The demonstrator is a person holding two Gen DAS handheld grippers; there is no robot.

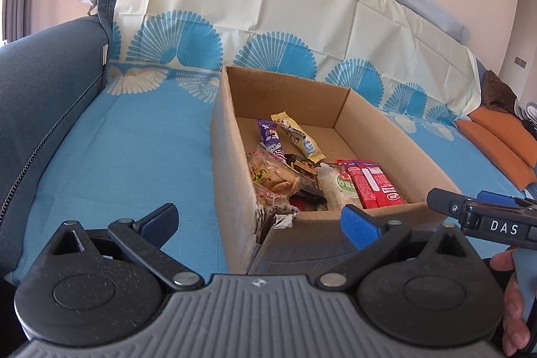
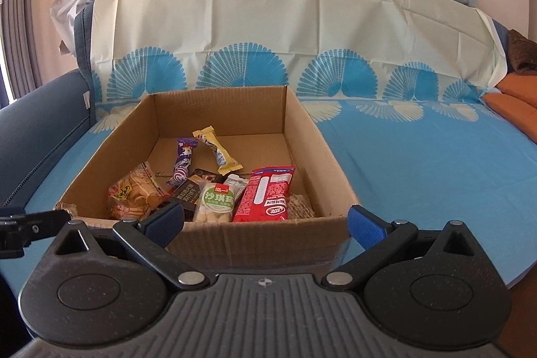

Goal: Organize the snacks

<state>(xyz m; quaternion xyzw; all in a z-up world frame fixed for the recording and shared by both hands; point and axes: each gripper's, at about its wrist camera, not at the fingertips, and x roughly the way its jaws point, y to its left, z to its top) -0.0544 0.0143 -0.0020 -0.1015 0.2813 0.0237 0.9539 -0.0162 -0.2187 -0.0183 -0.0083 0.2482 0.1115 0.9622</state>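
Note:
An open cardboard box (image 2: pixel 319 150) sits on a blue cloth and also shows in the left wrist view (image 1: pixel 231 163). Inside lie several snacks: a red packet (image 2: pixel 265 193), a green-labelled bag (image 2: pixel 218 203), a cracker bag (image 2: pixel 137 193), a purple bar (image 2: pixel 183 161) and a yellow bar (image 2: pixel 216 150). My left gripper (image 1: pixel 260 222) is open and empty, just before the box's torn near corner. My right gripper (image 2: pixel 265 220) is open and empty at the box's near wall. The right gripper's side shows in the left wrist view (image 1: pixel 476 210).
The blue patterned cloth (image 2: pixel 419 163) covers a sofa seat and backrest. A dark blue armrest (image 1: pixel 43 96) stands at the left. Orange cushions (image 1: pixel 500 140) lie at the far right. The box's near left corner is torn (image 1: pixel 275 217).

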